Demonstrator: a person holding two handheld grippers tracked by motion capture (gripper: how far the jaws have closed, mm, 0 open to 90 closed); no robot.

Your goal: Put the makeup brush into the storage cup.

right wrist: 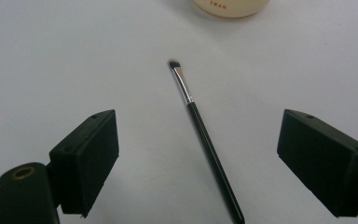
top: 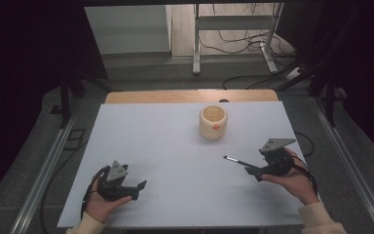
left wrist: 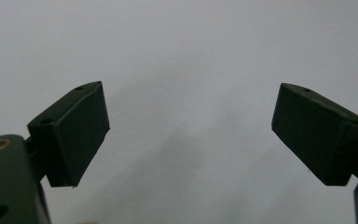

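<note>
A thin makeup brush (right wrist: 204, 133) lies flat on the counter (top: 175, 146) between the wide-open, empty right tongs (right wrist: 198, 163). It looks light, stiff and slippery; grip mid-handle. The left tongs (left wrist: 190, 135) gape, empty too.

The only readable lettering is the word "SWAN", printed in small reddish capitals on the side of the cream-coloured jar (right wrist: 230, 7) at the top edge of the right gripper view. In the high view the same jar (top: 213, 122) carries a small orange-red mark, too small to read.
</note>
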